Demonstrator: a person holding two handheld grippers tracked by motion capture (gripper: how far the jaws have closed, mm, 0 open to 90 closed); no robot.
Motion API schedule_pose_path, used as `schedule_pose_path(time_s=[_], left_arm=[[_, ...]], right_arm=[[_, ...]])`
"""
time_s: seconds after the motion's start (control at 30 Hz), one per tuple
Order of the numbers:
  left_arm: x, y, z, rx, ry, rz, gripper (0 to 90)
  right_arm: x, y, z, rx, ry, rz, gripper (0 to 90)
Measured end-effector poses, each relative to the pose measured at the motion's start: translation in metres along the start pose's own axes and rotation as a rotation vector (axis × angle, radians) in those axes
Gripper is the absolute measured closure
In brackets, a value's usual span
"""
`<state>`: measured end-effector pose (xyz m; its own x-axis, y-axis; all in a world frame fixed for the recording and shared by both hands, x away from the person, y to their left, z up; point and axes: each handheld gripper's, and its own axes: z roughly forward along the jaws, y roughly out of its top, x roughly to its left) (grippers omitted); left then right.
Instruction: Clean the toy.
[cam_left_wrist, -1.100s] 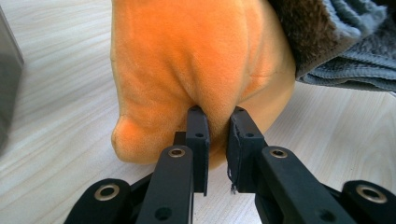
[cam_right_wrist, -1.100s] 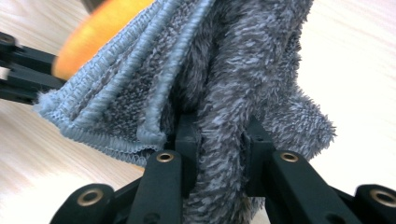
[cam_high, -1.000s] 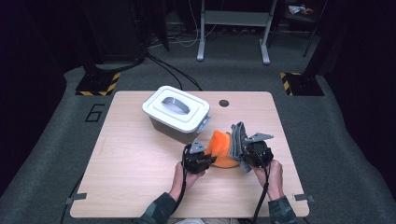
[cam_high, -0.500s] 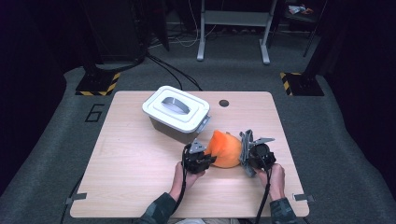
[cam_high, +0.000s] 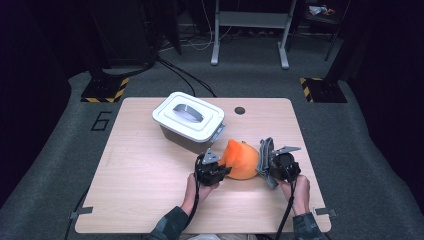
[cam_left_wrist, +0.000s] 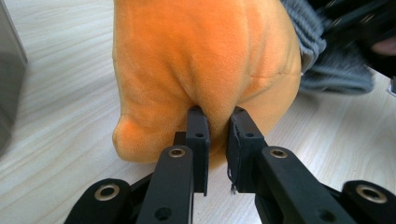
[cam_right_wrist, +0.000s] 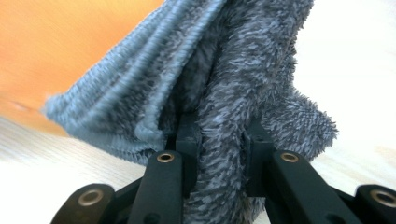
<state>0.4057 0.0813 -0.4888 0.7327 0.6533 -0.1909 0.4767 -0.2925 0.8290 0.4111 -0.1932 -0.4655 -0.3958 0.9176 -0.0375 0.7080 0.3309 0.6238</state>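
— Both tongs grip something. Left gripper (cam_high: 220, 170) pinches a fold of the orange plush toy (cam_high: 242, 160); right gripper (cam_high: 267, 167) is clamped on the grey fuzzy cloth (cam_high: 266, 150).

— Where do they sit?

— Near the table's (cam_high: 125, 200) front edge, right of the middle. Toy rests on the wood between the two grippers, cloth touching its right side.

— Anything farther back?

— White lidded box (cam_high: 190, 120) just behind the toy, toward the back edge. Small dark hole (cam_high: 240, 110) to its right, close to that edge.
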Motion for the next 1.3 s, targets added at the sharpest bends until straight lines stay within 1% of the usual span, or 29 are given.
schedule_pose_path(time_s=[0.07,0.13,0.17,0.23,0.27,0.3,0.37,0.4,0.43,0.47,0.5,0.6,0.67,0.7,0.73,0.77,0.8,0.83,0.87,0.9,0.93,1.03,1.07,1.1,1.13,1.17,1.2,1.23,1.3], left_arm=[[0.0,0.0,0.0,0.002,-0.003,0.0,80.2],[0.0,0.0,0.0,0.003,-0.003,-0.002,80.2],[0.0,0.0,0.0,0.003,-0.004,-0.003,80.1],[0.0,0.0,0.0,0.002,-0.004,-0.002,79.9],[0.0,0.0,0.0,0.001,-0.006,-0.002,79.8],[0.0,0.0,0.0,0.0,-0.006,-0.002,79.7],[0.001,0.0,0.0,0.002,-0.006,0.0,79.5],[0.001,0.0,-0.001,0.002,-0.008,-0.001,79.1],[0.002,0.0,-0.001,0.0,-0.01,-0.001,78.7],[0.002,0.0,-0.001,0.005,-0.014,-0.004,78.3],[0.003,0.0,-0.001,0.006,-0.011,0.006,77.8],[0.003,0.001,-0.002,0.004,-0.022,0.005,74.5],[0.004,0.001,-0.003,-0.003,-0.028,0.006,70.3],[0.004,0.001,-0.004,-0.003,-0.023,0.01,68.2],[0.004,0.001,-0.005,-0.007,-0.019,0.014,65.9],[0.004,0.001,-0.006,-0.006,-0.016,0.02,63.1],[0.004,0.001,-0.006,-0.002,-0.008,0.021,59.6],[0.004,0.001,-0.006,0.006,0.01,0.039,55.9],[0.004,0.002,-0.007,0.013,0.013,0.05,52.9],[0.003,0.002,-0.006,0.014,0.017,0.047,49.6],[0.002,0.002,-0.005,0.022,0.037,0.058,47.0],[0.0,0.002,0.0,0.037,0.063,0.092,43.8],[-0.002,0.002,0.003,0.041,0.074,0.102,43.8],[-0.003,0.002,0.005,0.044,0.083,0.113,44.3],[-0.005,0.002,0.007,0.05,0.101,0.131,46.4],[-0.006,0.002,0.008,0.056,0.105,0.138,50.5],[-0.007,0.001,0.009,0.052,0.11,0.145,54.5],[-0.008,0.001,0.01,0.05,0.11,0.149,60.2],[-0.007,0.001,0.009,0.043,0.101,0.153,68.4]], right_arm=[[0.003,0.004,-0.01,-0.029,0.001,-0.006,73.1],[0.009,0.009,-0.02,-0.06,0.011,-0.008,73.0],[0.011,0.011,-0.024,-0.081,0.015,-0.031,73.0],[0.019,0.016,-0.031,-0.097,0.036,-0.045,73.0],[0.023,0.018,-0.033,-0.105,0.046,-0.068,73.0],[0.028,0.02,-0.033,-0.099,0.06,-0.071,73.0],[0.036,0.023,-0.029,-0.084,0.075,-0.094,73.1],[0.038,0.023,-0.025,-0.073,0.067,-0.106,73.2],[0.04,0.023,-0.022,-0.072,0.058,-0.103,73.3],[0.04,0.023,-0.02,-0.072,0.059,-0.107,73.3],[0.039,0.023,-0.018,-0.081,0.06,-0.113,73.3],[0.039,0.023,-0.018,-0.071,0.065,-0.098,73.3],[0.037,0.023,-0.017,-0.073,0.063,-0.103,73.3],[0.035,0.023,-0.016,-0.072,0.063,-0.109,73.3],[0.035,0.023,-0.016,-0.068,0.064,-0.098,73.3],[0.034,0.023,-0.015,-0.071,0.064,-0.101,73.4],[0.033,0.023,-0.015,-0.069,0.063,-0.096,73.3],[0.033,0.024,-0.014,-0.072,0.065,-0.098,73.3],[0.033,0.025,-0.014,-0.075,0.06,-0.095,73.4],[0.033,0.025,-0.014,-0.071,0.065,-0.1,73.3],[0.033,0.026,-0.013,-0.074,0.065,-0.103,73.3],[0.033,0.027,-0.012,-0.069,0.068,-0.092,73.4],[0.033,0.027,-0.013,-0.067,0.068,-0.087,73.3],[0.032,0.027,-0.012,-0.072,0.068,-0.093,73.4],[0.032,0.028,-0.011,-0.072,0.068,-0.098,73.4],[0.032,0.028,-0.011,-0.072,0.068,-0.098,73.4],[0.032,0.028,-0.011,-0.073,0.068,-0.098,73.4],[0.032,0.028,-0.011,-0.074,0.065,-0.089,73.3],[0.032,0.027,-0.011,-0.077,0.067,-0.085,73.3]])
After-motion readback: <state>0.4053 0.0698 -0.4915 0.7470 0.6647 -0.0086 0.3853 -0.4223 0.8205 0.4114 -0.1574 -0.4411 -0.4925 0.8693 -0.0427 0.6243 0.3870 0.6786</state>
